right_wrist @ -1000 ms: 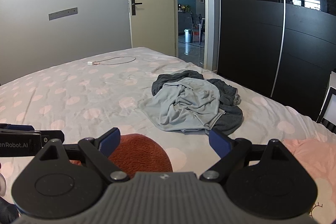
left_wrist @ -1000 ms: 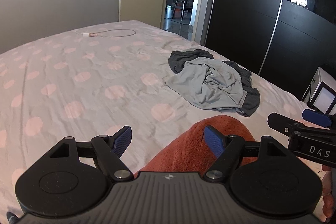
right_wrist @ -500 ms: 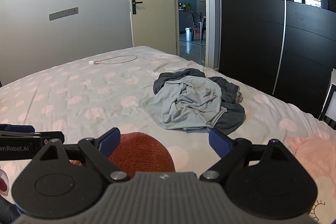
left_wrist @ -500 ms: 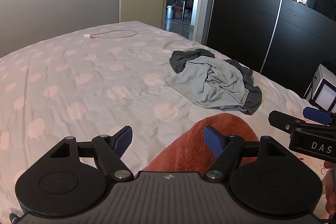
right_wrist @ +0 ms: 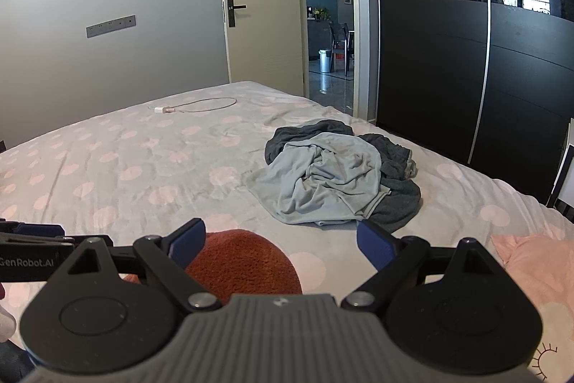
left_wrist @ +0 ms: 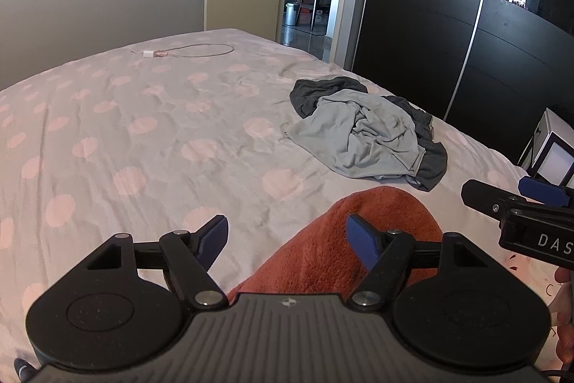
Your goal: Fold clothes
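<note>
Two claws, both spread wide and holding nothing: my left gripper hangs over the rust-red fleece, my right gripper just beside it. Further up the bed a light grey garment lies crumpled on a dark grey one. I'd pinch the fleece's near edge with both and draw it flat first, though its hem is probably hidden below the camera. No baskets or bins show.
</note>
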